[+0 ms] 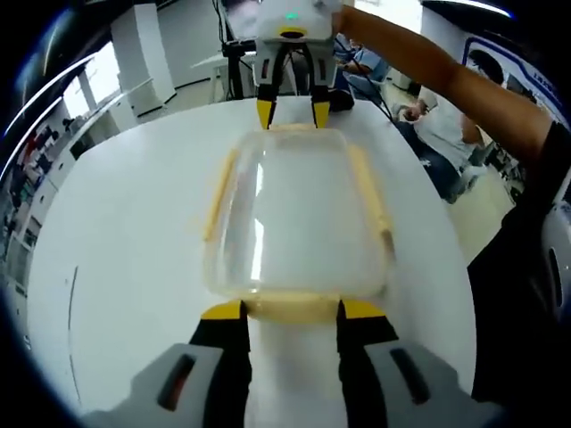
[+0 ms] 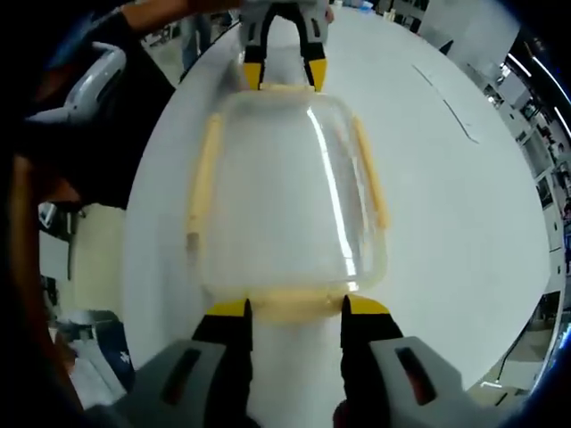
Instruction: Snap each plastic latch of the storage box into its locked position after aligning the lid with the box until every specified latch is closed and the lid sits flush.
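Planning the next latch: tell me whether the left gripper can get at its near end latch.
Probably yes: the left gripper already straddles that latch with jaws open, nothing between them.

The round white worktop [image 1: 116, 267] lies bare on both long sides of the clear plastic storage box with pale yellow latches [image 1: 299, 218], leaving open passage there. The box's two short ends are taken: the left claw [image 1: 293, 310] stands at one end latch, the right claw [image 2: 294, 308] at the opposite one. A person's bare forearm [image 1: 419, 62] reaches across above the far edge.
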Demonstrator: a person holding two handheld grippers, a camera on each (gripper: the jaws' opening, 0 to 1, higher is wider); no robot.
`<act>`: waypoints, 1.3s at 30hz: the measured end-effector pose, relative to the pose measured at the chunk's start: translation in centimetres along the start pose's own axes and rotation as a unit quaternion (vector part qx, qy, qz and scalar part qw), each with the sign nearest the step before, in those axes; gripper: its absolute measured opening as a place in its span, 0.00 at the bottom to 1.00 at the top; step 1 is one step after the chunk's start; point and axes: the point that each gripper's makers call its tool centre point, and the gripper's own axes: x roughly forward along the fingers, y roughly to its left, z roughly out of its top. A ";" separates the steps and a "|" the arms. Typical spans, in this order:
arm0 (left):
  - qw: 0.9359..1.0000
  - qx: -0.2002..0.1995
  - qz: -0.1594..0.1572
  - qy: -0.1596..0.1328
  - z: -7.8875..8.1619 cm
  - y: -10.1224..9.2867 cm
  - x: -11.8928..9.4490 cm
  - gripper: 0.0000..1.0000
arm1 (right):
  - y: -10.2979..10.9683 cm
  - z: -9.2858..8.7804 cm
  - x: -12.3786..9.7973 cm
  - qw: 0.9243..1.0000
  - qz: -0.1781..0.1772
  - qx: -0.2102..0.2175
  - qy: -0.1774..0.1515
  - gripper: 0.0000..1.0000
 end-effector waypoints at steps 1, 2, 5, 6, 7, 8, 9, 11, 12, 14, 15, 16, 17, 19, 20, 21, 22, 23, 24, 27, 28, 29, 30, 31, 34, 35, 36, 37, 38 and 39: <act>1.000 0.002 0.001 0.002 0.0 0.0 -0.2 0.34 | 0.0 0.1 -0.2 1.000 -0.001 0.000 -0.001 0.34; 1.000 0.002 0.002 0.002 0.0 0.0 -0.2 0.34 | 0.0 0.1 -0.3 1.000 -0.001 0.000 -0.002 0.34; 1.000 0.003 0.003 -0.002 0.4 0.1 -0.9 0.34 | 0.0 0.5 -1.0 1.000 -0.005 -0.002 -0.007 0.35; 1.000 0.003 0.003 -0.004 0.5 0.1 -1.2 0.35 | 0.0 0.7 -1.3 1.000 -0.006 -0.002 -0.009 0.35; 1.000 0.004 0.003 -0.004 0.6 0.1 -1.3 0.35 | 0.0 0.8 -1.5 1.000 -0.007 -0.002 -0.009 0.35; 1.000 0.005 0.002 -0.007 0.9 0.2 -1.7 0.35 | 0.1 1.0 -2.0 1.000 -0.007 0.000 -0.009 0.35; 1.000 0.008 0.004 -0.009 1.1 0.2 -2.0 0.35 | 0.2 1.1 -2.2 1.000 -0.008 0.000 -0.009 0.35; 1.000 0.011 0.004 -0.011 1.8 0.4 -3.0 0.35 | 0.1 1.5 -3.4 1.000 -0.015 0.002 -0.012 0.35; 1.000 0.014 0.000 -0.010 1.9 0.3 -3.3 0.35 | 0.2 1.7 -3.9 1.000 -0.015 0.004 -0.016 0.35; 1.000 0.014 -0.004 -0.014 2.2 0.4 -3.8 0.35 | 0.4 2.0 -4.6 1.000 -0.018 0.008 -0.019 0.34; 1.000 0.015 -0.003 -0.014 2.3 0.4 -4.0 0.35 | 0.4 2.2 -4.9 1.000 -0.019 0.008 -0.023 0.34; 1.000 0.017 -0.002 -0.013 2.4 0.4 -4.2 0.35 | 0.4 2.4 -5.4 0.999 -0.023 0.008 -0.027 0.34; 1.000 0.019 -0.001 -0.013 2.6 0.4 -4.4 0.35 | 0.3 2.4 -5.7 0.999 -0.025 0.007 -0.028 0.34; 1.000 0.019 -0.001 -0.014 2.9 0.4 -4.7 0.35 | 0.3 2.5 -6.1 0.999 -0.027 0.007 -0.028 0.34; 1.000 0.020 0.000 -0.016 3.1 0.4 -5.0 0.35 | 0.3 2.6 -6.4 0.999 -0.028 0.008 -0.028 0.34; 1.000 0.020 0.001 -0.017 3.2 0.4 -5.1 0.35 | 0.3 2.6 -6.5 0.999 -0.029 0.007 -0.027 0.34; 1.000 0.022 0.002 -0.018 3.4 0.4 -5.3 0.35 | 0.3 2.7 -6.7 0.999 -0.030 0.006 -0.025 0.34; 1.000 0.022 0.002 -0.018 3.4 0.4 -5.3 0.35 | 0.3 2.7 -6.7 0.999 -0.030 0.007 -0.025 0.34; 1.000 0.023 0.002 -0.018 3.5 0.4 -5.6 0.35 | 0.3 2.8 -7.0 0.999 -0.033 0.003 -0.026 0.34; 1.000 0.026 0.001 -0.018 3.6 0.4 -5.8 0.35 | 0.4 3.0 -7.3 0.999 -0.036 0.001 -0.028 0.34; 1.000 0.027 0.000 -0.016 3.6 0.4 -6.0 0.35 | 0.4 3.1 -7.4 0.999 -0.036 0.001 -0.030 0.34; 1.000 0.028 -0.002 -0.013 3.7 0.3 -6.2 0.35 | 0.5 3.2 -7.6 0.999 -0.036 0.002 -0.032 0.34; 0.999 0.031 -0.002 -0.014 3.8 0.4 -6.5 0.35 | 0.5 3.3 -7.8 0.999 -0.036 0.004 -0.033 0.34; 0.999 0.032 -0.003 -0.014 3.9 0.4 -6.7 0.35 | 0.5 3.4 -8.0 0.999 -0.035 0.005 -0.033 0.34; 0.999 0.035 -0.004 -0.020 4.6 0.4 -7.6 0.35 | 0.6 3.5 -8.9 0.999 -0.037 0.009 -0.031 0.34; 0.999 0.036 -0.004 -0.023 4.9 0.2 -7.9 0.35 | 0.7 3.5 -9.4 0.999 -0.038 0.011 -0.032 0.34; 0.999 0.038 -0.005 -0.023 5.0 0.1 -8.0 0.35 | 0.7 3.5 -9.5 0.999 -0.037 0.011 -0.032 0.34; 0.999 0.039 -0.005 -0.022 5.1 0.0 -8.2 0.35 | 1.1 3.8 -9.7 0.999 -0.037 0.011 -0.035 0.34; 0.999 0.039 -0.005 -0.023 5.2 0.0 -8.5 0.35 | 1.2 3.9 -9.9 0.998 -0.039 0.011 -0.037 0.34; 0.999 0.039 -0.005 -0.025 5.3 0.0 -8.7 0.35 | 1.2 4.1 -10.1 0.998 -0.043 0.009 -0.039 0.34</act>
